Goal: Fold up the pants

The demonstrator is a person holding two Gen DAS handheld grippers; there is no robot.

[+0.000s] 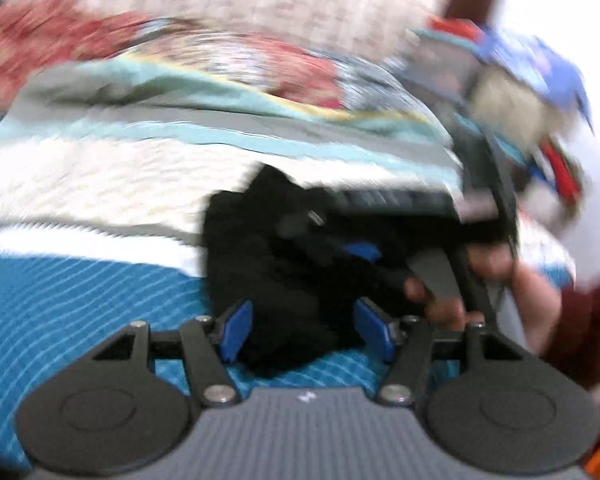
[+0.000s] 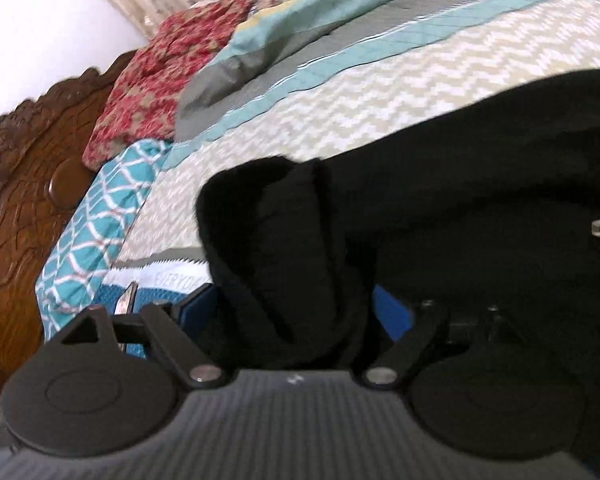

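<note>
Step in hand, as I judge it: gathering the pants [image 2: 440, 184] for a fold. They lie bunched, black, on the bed [image 2: 340, 92]. My left claw [image 1: 304, 328] stands spread, blue pads either side of the cloth, not pinching it. My right claw [image 2: 300, 312] has a roll of cloth between its pads; whether it grips, I cannot tell. Next move calls for a firm pinch and a flat, even lay. No containers in sight.
</note>
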